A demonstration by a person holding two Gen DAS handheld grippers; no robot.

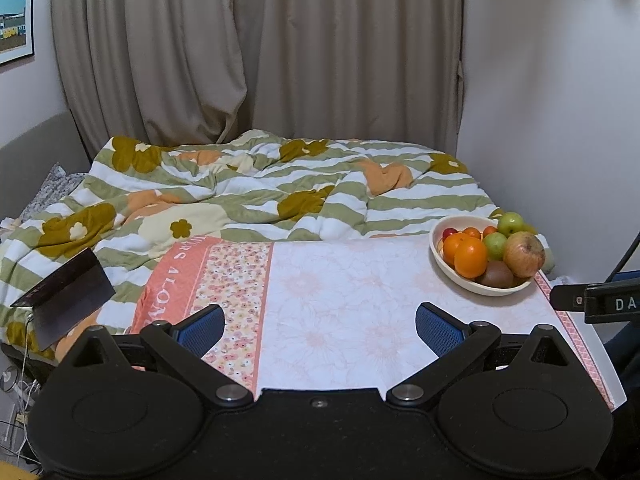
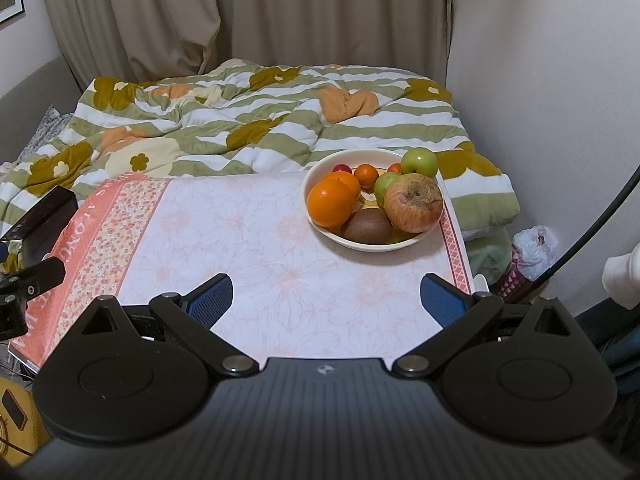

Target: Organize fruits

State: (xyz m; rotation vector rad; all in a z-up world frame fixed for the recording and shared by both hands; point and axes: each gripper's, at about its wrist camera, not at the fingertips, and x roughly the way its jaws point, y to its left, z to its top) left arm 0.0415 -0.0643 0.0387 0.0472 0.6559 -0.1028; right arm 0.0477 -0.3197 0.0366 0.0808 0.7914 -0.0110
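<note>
A cream bowl (image 2: pixel 320 232) full of fruit stands at the far right of the table; it also shows in the left wrist view (image 1: pixel 448 276). In it lie two oranges (image 2: pixel 331 202), a big reddish apple (image 2: pixel 414 203), a brown kiwi (image 2: pixel 367 226), two green apples (image 2: pixel 419 162) and small red and orange fruits (image 2: pixel 366 174). My left gripper (image 1: pixel 320 326) is open and empty over the near middle of the table. My right gripper (image 2: pixel 326 300) is open and empty, short of the bowl.
The table wears a pink floral cloth (image 2: pixel 240 248). Behind it lies a bed with a striped flowered duvet (image 2: pixel 240 128). A dark box (image 1: pixel 68 296) stands at the table's left. A wall (image 2: pixel 560 80) is on the right, curtains at the back.
</note>
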